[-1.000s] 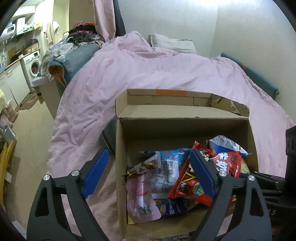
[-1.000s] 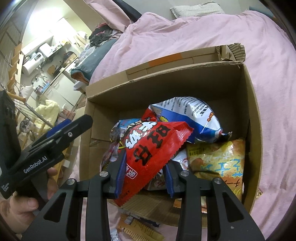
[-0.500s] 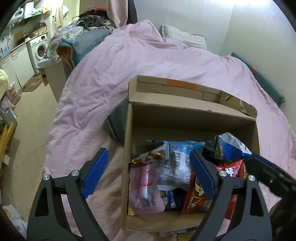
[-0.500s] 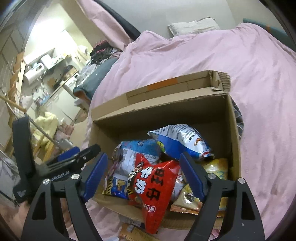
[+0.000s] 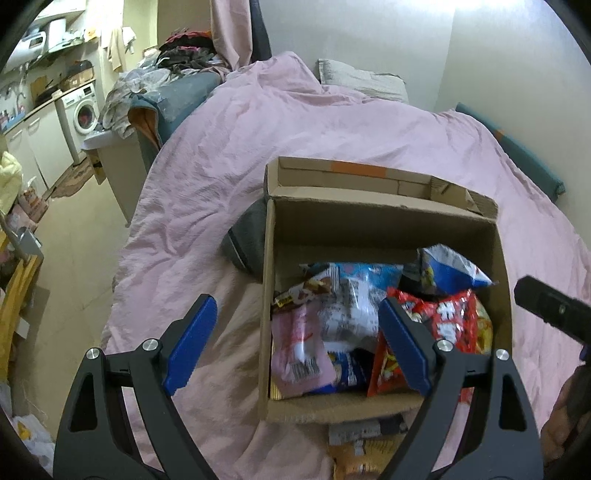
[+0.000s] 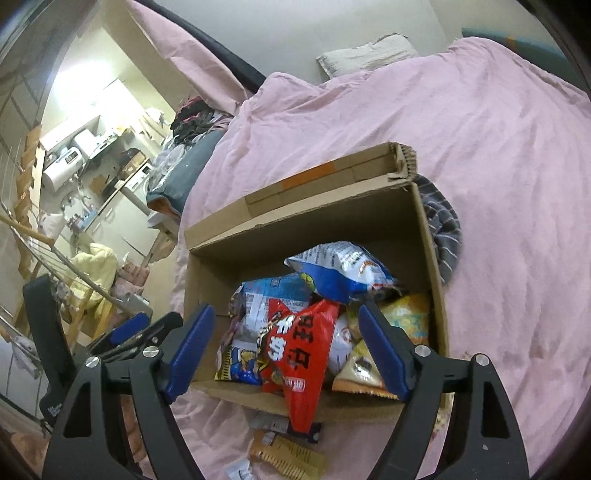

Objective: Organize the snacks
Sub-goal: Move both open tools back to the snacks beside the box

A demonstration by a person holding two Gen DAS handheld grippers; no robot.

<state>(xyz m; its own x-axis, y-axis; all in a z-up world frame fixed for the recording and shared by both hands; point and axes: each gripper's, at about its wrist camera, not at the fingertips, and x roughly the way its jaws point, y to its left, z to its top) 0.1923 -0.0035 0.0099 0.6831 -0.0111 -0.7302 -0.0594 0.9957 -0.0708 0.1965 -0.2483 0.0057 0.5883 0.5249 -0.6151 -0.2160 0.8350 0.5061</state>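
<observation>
Trailing over the box [image 6: 424, 221] rim, red packet [image 6: 295, 354], right view.

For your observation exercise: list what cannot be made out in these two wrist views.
- Box floor: both views, buried under snack bags.
- Packets before the box: both views, cut off by gripper frames.
- Yellow bag: right view, print hidden behind the finger.
- Shelf items: left view, too small.

Right gripper [image 6: 286, 349] let go of red bag [image 6: 295, 354], fingers now apart; bag lies over box [image 6: 436, 266] front edge; gripper pulled back, higher.
</observation>
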